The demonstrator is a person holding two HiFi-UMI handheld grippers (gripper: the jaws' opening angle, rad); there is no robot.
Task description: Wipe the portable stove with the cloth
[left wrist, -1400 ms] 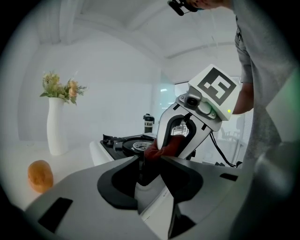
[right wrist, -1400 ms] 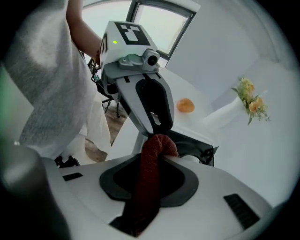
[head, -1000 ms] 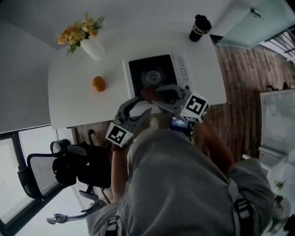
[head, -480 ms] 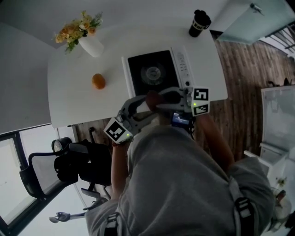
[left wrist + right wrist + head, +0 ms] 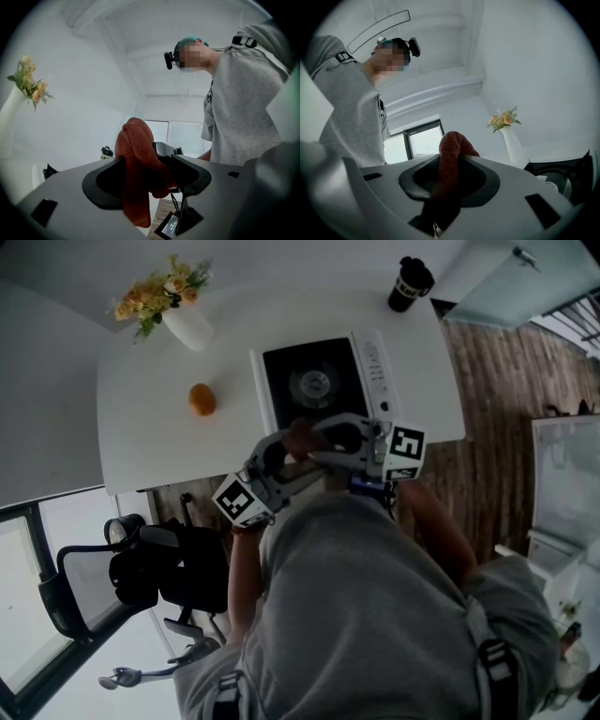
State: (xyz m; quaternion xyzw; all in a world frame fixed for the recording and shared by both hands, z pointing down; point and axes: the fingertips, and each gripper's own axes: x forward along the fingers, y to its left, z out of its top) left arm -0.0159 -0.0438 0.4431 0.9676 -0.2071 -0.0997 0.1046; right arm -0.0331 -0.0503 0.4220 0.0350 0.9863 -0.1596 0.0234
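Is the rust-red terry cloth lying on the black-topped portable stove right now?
No, the rust-red terry cloth is pinched in the right tool, held off the black-topped portable stove, whose top is bare.

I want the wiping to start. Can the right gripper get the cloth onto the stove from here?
Probably yes. The right gripper is shut on the cloth just before the stove, nothing stands between, and the left gripper has just been opening its jaws round the cloth.

On the counter (image 5: 141,446) we find the portable stove (image 5: 314,385); from it, the fruit (image 5: 201,399) lies at 9 o'clock, the vase (image 5: 187,326) at 10 o'clock, the cup (image 5: 410,284) well apart at 1 o'clock.
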